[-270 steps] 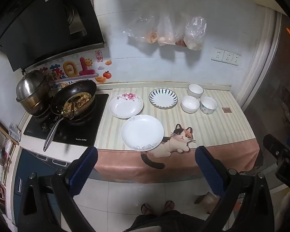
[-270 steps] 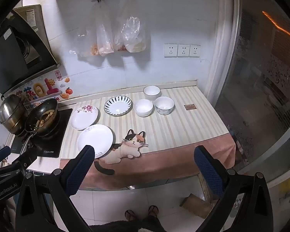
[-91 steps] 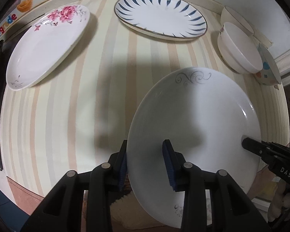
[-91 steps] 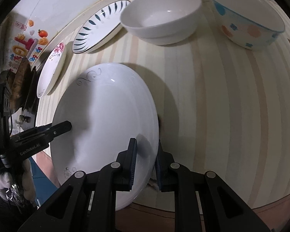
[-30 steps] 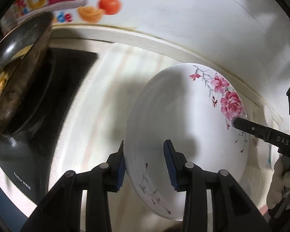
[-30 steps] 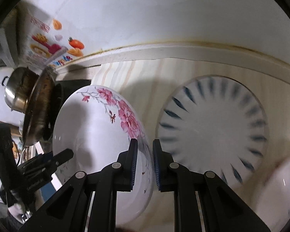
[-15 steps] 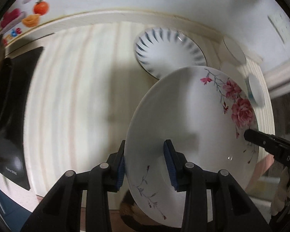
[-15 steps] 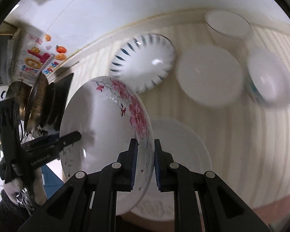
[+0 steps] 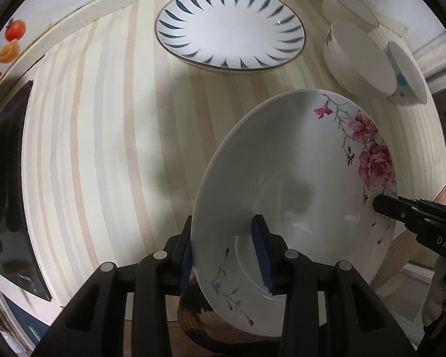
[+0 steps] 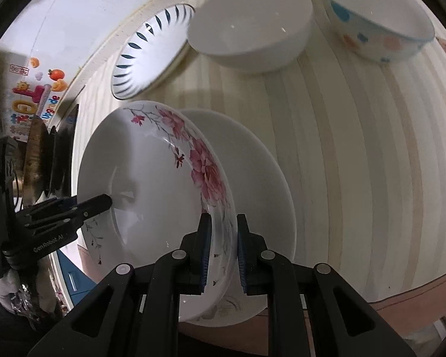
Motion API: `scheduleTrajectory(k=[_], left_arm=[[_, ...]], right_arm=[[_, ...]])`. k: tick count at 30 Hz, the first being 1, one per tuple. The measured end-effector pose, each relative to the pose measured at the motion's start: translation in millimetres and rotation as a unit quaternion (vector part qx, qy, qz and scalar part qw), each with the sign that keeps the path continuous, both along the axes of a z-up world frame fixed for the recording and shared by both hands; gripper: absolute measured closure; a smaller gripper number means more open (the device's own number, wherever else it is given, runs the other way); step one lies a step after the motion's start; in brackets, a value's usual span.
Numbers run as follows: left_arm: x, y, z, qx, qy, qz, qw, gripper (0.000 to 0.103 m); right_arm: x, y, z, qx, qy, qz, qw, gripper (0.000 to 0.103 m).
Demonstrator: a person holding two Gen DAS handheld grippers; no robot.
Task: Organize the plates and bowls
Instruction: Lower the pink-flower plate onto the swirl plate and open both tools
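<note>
**Both grippers clamped on the rose plate, hanging over the plain white one**

The left gripper (image 9: 224, 255) has its blue pads pinched on the near rim of the rose-patterned plate (image 9: 294, 178), one pad under the rim and one inside the dish. The right gripper (image 10: 221, 253) is clamped on the opposite rim of the same plate (image 10: 151, 172), so it's a two-handed carry; you can spot each gripper's black finger poking in from the side in the other one's camera.

The plate is tilted and sits right above the plain white plate (image 10: 252, 163), which lies flat on the striped counter mat (image 10: 356, 148). Can't tell if the two are touching yet.

Further back by the wall is the blue-leaf plate (image 9: 230, 26), flat on the mat. To its right sit a plain white bowl (image 10: 249, 26) and a dotted bowl (image 10: 377, 26), with another white bowl (image 9: 349, 6) behind them. The black cooktop (image 9: 6, 196) is off at the left edge.
</note>
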State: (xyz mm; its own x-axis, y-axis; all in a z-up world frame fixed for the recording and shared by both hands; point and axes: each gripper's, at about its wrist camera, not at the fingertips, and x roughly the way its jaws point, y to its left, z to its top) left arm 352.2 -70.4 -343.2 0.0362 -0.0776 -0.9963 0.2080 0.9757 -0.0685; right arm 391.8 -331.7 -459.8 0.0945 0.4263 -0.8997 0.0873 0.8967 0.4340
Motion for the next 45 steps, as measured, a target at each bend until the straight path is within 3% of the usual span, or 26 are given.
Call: scheduleTrajectory(k=[13, 31, 39, 45], left_arm=[[8, -27, -19, 0.013, 0.006, -0.018, 0.9997, 0.069], [-13, -41, -43, 0.018, 0.005, -0.032, 0.9993, 0.069], [-8, -28, -37, 0.010, 0.002, -0.020, 0.9997, 0.069], [-10, -16, -17, -0.003, -0.002, -0.009, 1.0000, 0.069]], right_arm=[[2, -11, -13, 0.000, 0.017, -0.007, 1.000, 0.085], [3, -17, 7, -0.039, 0.008, -0.005, 0.999, 0.085], [-1, -21, 15, -0.058, 0.023, -0.019, 0.998, 0.080], [-3, -16, 39, -0.060, 0.011, -0.002, 0.998, 0.080]])
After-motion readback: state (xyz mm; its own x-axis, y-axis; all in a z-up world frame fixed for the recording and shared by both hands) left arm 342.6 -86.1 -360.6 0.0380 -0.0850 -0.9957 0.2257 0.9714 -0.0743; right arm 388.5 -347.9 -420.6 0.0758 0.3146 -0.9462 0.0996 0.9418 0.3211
